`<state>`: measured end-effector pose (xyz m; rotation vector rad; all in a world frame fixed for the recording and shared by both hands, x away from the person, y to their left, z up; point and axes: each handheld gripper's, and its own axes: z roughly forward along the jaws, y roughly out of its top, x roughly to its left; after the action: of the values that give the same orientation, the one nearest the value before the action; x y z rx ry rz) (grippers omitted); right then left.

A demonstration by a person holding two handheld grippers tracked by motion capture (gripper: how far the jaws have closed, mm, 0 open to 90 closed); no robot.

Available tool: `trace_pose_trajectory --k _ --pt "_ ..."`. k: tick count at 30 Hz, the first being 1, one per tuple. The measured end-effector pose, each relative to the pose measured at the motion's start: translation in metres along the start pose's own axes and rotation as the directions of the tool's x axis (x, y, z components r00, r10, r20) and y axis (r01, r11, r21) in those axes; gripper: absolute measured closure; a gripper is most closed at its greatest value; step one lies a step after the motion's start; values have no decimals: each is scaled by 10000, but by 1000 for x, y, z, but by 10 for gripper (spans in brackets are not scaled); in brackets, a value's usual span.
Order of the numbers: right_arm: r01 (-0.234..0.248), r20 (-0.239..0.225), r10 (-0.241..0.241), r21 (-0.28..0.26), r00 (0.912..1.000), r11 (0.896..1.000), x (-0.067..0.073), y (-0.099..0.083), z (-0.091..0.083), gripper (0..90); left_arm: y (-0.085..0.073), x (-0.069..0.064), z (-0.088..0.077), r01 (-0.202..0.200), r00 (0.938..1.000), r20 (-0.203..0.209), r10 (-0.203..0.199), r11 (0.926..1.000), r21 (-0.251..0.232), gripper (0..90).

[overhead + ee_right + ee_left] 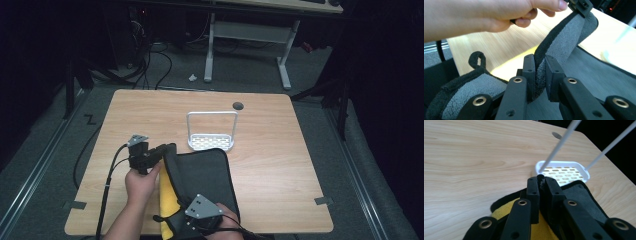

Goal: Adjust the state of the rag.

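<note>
Dark grey fleece cloth (pixel 200 172) with yellow underside, lower centre; left gripper (pixel 162 150) and right gripper (pixel 539 72) both clamp its black-bound edge.

no legible text, labels or numbers anywhere
</note>
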<state>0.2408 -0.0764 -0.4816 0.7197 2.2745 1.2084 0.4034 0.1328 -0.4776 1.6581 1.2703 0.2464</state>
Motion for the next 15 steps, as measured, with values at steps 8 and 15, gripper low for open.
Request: trace_pose_trajectory --k 8,15 --pt "-416 377 410 151 9984 9990 -21 -22 -21 808 3 -28 20 -288 9994 177 284 9993 223 822" --pt "-618 681 594 340 9959 9975 -38 -36 -36 807 4 -47 37 -541 9978 413 526 9979 366 817"
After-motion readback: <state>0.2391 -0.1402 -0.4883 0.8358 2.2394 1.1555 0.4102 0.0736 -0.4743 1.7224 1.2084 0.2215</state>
